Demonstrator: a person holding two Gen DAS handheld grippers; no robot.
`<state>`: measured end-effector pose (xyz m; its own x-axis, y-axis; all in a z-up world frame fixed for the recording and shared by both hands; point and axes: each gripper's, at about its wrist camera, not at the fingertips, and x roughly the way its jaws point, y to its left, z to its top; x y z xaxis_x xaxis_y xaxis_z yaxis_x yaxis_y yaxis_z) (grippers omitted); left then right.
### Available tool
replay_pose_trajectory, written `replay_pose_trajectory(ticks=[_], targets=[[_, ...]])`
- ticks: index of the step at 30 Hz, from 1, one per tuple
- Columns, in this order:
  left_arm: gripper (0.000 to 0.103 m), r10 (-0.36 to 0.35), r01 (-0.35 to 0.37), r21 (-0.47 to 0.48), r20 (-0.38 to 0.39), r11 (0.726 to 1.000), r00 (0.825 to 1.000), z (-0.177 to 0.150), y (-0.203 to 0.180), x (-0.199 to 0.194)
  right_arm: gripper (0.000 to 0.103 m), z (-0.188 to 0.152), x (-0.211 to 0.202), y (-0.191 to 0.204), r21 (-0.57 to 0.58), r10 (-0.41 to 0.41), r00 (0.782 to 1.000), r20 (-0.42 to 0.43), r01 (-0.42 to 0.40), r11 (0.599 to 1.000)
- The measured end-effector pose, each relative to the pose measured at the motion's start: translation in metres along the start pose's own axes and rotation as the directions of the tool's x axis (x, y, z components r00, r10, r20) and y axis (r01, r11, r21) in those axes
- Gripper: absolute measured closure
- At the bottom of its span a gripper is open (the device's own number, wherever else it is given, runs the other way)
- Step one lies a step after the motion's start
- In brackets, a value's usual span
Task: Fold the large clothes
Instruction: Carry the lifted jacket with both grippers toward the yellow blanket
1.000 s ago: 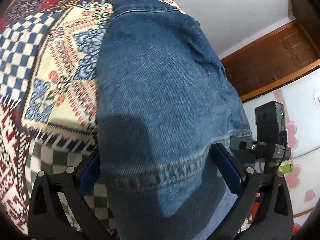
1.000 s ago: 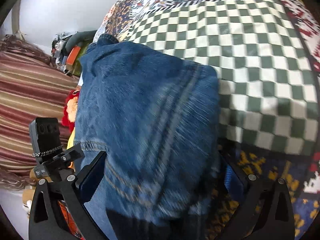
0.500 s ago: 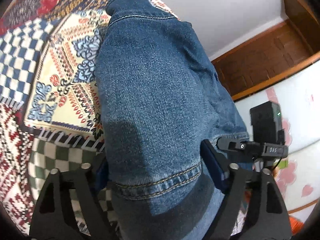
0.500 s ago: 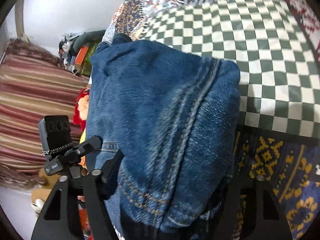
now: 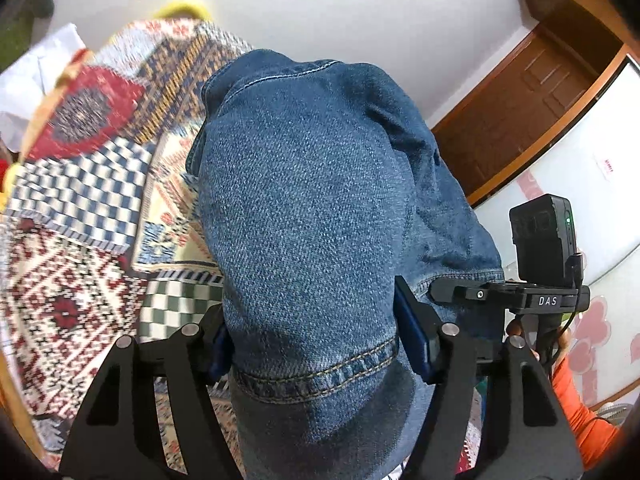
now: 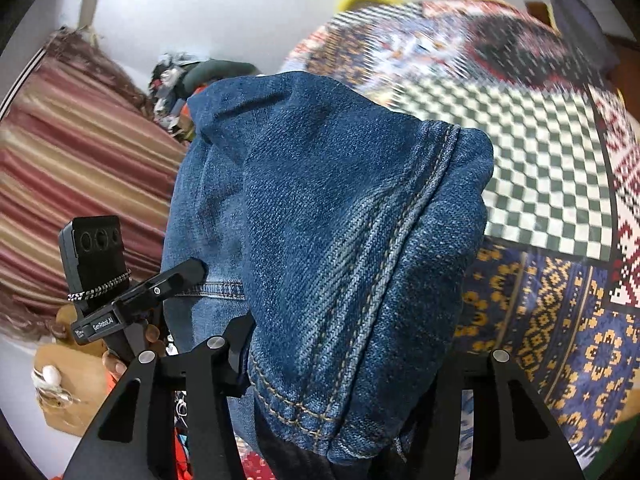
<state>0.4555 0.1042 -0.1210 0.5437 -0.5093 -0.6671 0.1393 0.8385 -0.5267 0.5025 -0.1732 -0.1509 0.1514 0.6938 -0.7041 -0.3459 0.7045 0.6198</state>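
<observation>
The left claw (image 5: 312, 344) is clamped on the hemmed edge of a pair of blue denim jeans (image 5: 312, 200), its blue-padded fingers (image 5: 412, 336) pressed against both sides of a thick bunch of cloth just above the orange-stitched hem. The right claw (image 6: 344, 360) is likewise closed on the denim, gripping another hem where a double-stitched side seam runs up over the fold; its right finger is mostly hidden behind the fabric. The jeans hang bunched between the two claws, held up off the patchwork-patterned bedspread (image 5: 72, 288) with its checkered, red, cream and navy panels, which lies below and behind them. In the right wrist view the green-and-white checkered panel (image 6: 540, 168) sits beyond the denim, with a navy and gold panel nearer. A red-and-tan striped curtain (image 6: 80, 168) hangs at the left of that view. A brown wooden door (image 5: 532, 92) and white wall show in the left wrist view.
</observation>
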Motion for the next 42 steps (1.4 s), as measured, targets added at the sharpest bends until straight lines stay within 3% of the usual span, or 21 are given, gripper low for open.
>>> replay_pose_trajectory(ticks=[9,18,24,31,37,42], targets=[[0.035,0.033,-0.031,-0.031,0.072,0.999,0.997,-0.019,0.039,-0.08,0.053,-0.018,0.006,0.087,-0.11,-0.009,1.0,0.012,0.01,0.994],[0.035,0.111,-0.102,-0.138,0.059,0.985,0.992,-0.068,0.103,-0.129,0.053,-0.043,0.084,0.14,-0.127,0.009,0.996,-0.092,-0.021,0.992],[0.035,0.125,-0.118,-0.257,0.01,0.959,0.992,-0.107,0.163,-0.126,0.053,-0.061,0.148,0.154,-0.135,-0.01,0.982,-0.187,-0.015,0.991],[0.035,0.116,-0.13,-0.34,-0.063,0.932,0.991,-0.139,0.204,-0.098,0.053,-0.071,0.206,0.139,-0.128,-0.069,0.96,-0.271,0.035,0.991],[0.033,0.107,-0.142,-0.386,-0.11,0.912,0.988,-0.155,0.228,-0.072,0.052,-0.075,0.228,0.123,-0.154,-0.092,0.949,-0.302,0.047,0.987],[0.032,0.141,-0.169,-0.342,-0.106,0.924,0.984,-0.167,0.221,-0.078,0.04,-0.08,0.228,0.115,-0.223,-0.131,0.943,-0.305,0.063,0.973]])
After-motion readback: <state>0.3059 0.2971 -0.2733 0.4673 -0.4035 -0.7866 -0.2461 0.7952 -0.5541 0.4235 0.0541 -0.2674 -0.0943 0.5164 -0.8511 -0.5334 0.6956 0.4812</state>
